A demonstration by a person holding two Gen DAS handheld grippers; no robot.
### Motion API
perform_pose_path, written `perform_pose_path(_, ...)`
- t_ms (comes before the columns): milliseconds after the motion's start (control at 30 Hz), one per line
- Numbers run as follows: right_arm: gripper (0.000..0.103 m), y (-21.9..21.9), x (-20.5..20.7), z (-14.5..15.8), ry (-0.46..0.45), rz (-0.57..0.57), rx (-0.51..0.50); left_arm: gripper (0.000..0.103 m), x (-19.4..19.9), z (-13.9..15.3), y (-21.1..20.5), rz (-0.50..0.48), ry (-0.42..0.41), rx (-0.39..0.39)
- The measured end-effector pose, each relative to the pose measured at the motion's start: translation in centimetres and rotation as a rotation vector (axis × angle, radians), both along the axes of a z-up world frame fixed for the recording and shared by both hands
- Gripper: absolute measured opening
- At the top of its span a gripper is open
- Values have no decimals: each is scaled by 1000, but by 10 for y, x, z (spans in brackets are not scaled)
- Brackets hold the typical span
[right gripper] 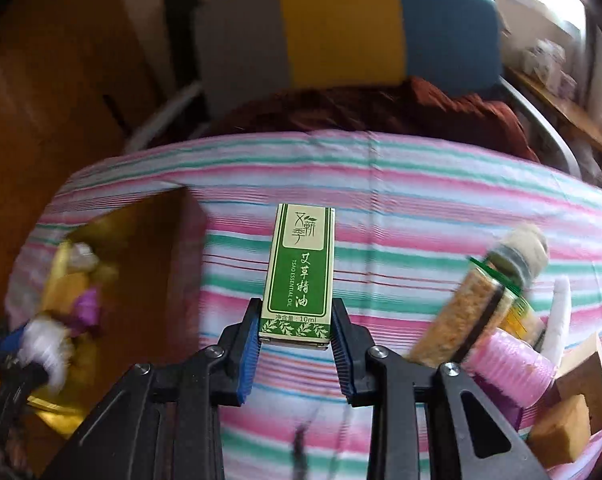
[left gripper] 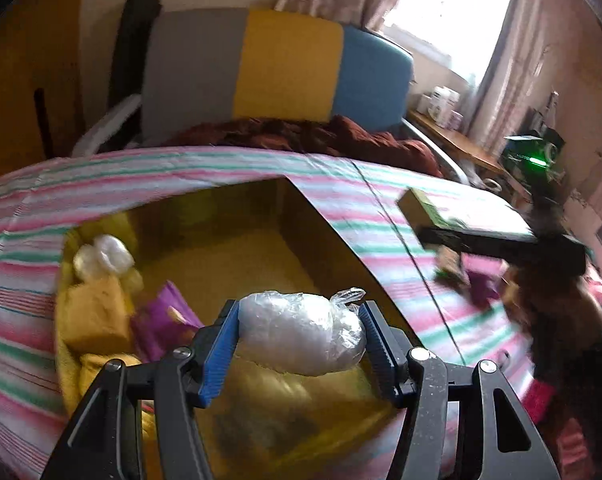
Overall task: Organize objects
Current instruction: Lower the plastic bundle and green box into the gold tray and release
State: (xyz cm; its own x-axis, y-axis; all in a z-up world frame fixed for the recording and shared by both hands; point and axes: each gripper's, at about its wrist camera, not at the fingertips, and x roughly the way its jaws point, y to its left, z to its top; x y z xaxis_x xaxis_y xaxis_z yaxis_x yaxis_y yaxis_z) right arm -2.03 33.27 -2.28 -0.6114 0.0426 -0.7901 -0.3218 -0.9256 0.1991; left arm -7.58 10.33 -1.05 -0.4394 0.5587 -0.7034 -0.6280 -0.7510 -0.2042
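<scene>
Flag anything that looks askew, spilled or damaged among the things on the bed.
No spill or damage shows. The one oddity is the leftover pile on the striped sheet: the jar of grains lies tipped against the pink spool, with brown blocks jumbled beside them. Blur hides finer detail.

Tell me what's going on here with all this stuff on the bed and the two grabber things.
A person is sorting small items on a striped bedsheet into a gold-lined box. The left gripper is shut on a clear plastic-wrapped bundle, held over the box, which already holds a yellow block and a purple packet. The right gripper is shut on a green essential oil carton, held above the sheet. A jar, pink spool and tan blocks still lie loose.
</scene>
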Motion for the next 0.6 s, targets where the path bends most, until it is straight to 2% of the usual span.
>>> perform_pose_path(100, 32, -33, -2, 19, 34, 79, 1, 61, -17, 8, -6, 64, 38, -18)
perform_pose_path(200, 33, -65, -12, 28, 41, 151, -1, 71, -30, 14, -14, 184, 115, -98)
perform_pose_path(233, 33, -76, -15, 29, 36, 168, 11, 73, -31, 16, -17, 200, 120, -100)
perform_pose_path(300, 46, -96, -20, 30, 24, 186, 57, 82, -29, 21, -29, 234, 130, -72)
perform_pose_path(333, 49, -105, -21, 30, 23, 192, 80, 83, -25, 22, -33, 245, 143, -69)
perform_pose_path(433, 49, -122, -21, 33, 31, 200, 104, 84, -11, 23, -46, 264, 163, -69)
perform_pose_path(600, 49, -139, -9, 36, 45, 195, 175, 84, 6, 14, -70, 305, 127, -45)
